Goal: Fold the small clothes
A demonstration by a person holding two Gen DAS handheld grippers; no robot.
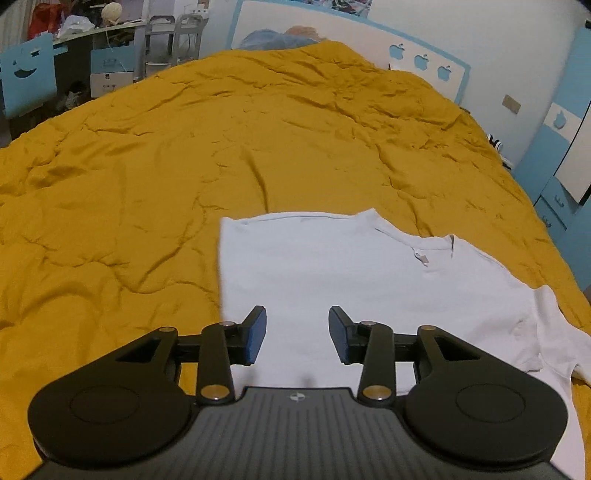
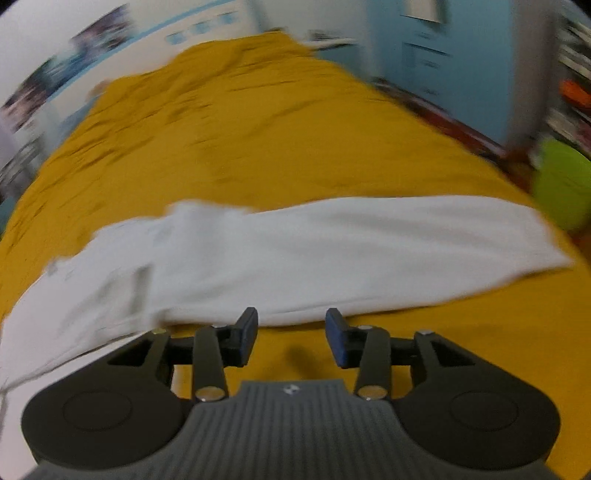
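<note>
Left cam first: my left gripper [image 1: 297,334] is hanging over the near part of a white cotton t-shirt [image 1: 369,273], blue pads spread partway with nothing pinched between them, just shirt fabric below the gap. The shirt lies flat on a wrinkly mustard-yellow bed cover [image 1: 184,155], one side already folded in so it has a straight left edge, collar with its little tag toward the far right, and one short sleeve sticking out at the right. Beyond the bed there's a white headboard with blue apple cutouts [image 1: 421,61] and a cluttered desk in the far left corner [image 1: 92,29]. Right cam is pretty smeared with blur, so take it loosely: my right gripper [image 2: 291,338] also has its jaws parted about the same, empty, and it sits over bare yellow cover just at the near edge of the shirt [image 2: 295,254], which runs as a long white band across the view. The fabric isn't between these pads. Something lime green [image 2: 565,188] sits off the bed at the right; can't tell what it is.
</note>
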